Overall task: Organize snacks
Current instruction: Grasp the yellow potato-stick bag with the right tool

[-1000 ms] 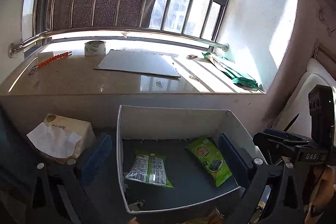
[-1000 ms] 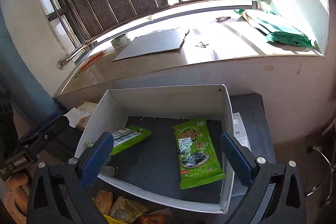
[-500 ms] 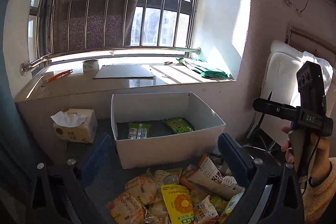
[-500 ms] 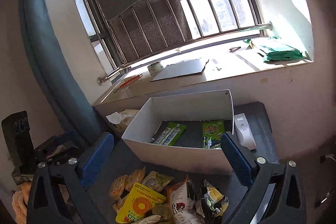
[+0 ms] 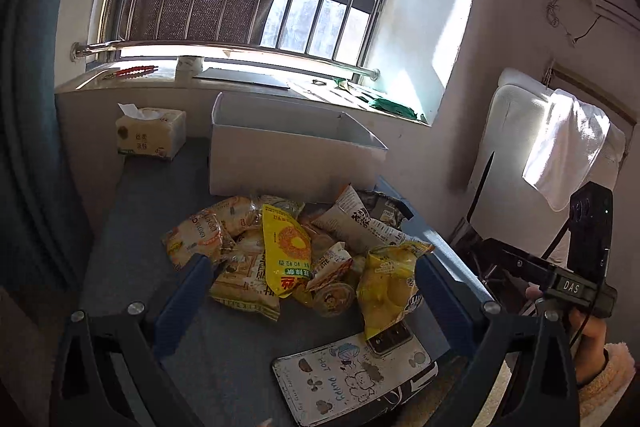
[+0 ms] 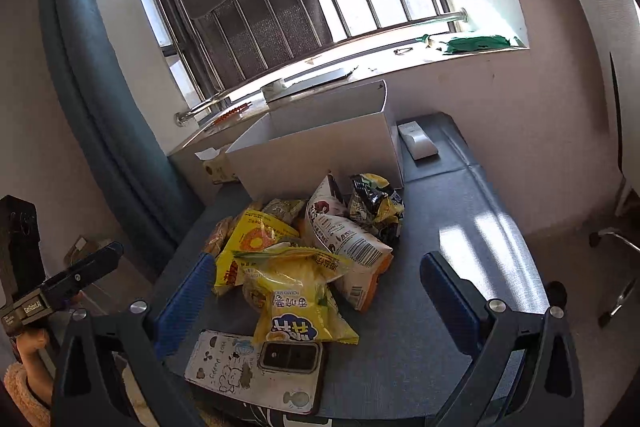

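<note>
Box [image 5: 288, 151] interior hidden from both your views; only its plain white walls show. Snack pile [image 5: 296, 255] sits on the blue-grey felt tabletop [image 5: 160, 211] just in front of it: crinkled foil and plastic packets, overlapping, most labels unreadable. Yellow chip bag [image 6: 300, 303] rests partly on a phone [image 6: 256, 367] in a cartoon case. Your left gripper [image 5: 310, 291] and right gripper [image 6: 316, 291] both spread wide above the pile, holding nothing

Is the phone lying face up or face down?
Face down: the phone shows its camera block and cartoon-printed case back, flat on the blue table.
</note>
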A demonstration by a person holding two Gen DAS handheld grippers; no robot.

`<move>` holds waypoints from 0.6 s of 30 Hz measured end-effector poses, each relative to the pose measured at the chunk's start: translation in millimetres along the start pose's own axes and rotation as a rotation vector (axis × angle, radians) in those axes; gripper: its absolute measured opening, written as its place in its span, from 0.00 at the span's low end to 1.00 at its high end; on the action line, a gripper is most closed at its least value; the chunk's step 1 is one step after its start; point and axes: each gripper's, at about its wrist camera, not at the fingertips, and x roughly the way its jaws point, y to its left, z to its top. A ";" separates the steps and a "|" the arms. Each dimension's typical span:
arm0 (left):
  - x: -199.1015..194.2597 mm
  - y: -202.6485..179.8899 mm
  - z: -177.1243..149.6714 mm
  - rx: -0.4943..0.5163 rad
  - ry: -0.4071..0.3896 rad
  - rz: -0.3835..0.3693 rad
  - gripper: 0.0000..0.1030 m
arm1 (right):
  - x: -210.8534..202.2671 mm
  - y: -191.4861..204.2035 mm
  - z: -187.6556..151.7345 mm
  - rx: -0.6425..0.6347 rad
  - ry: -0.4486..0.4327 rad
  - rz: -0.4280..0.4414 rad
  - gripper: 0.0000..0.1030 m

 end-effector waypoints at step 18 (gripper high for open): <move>-5.6 3.9 -0.7 -0.065 0.018 -0.077 1.00 | 25.1 13.1 -38.4 0.062 0.141 0.074 1.00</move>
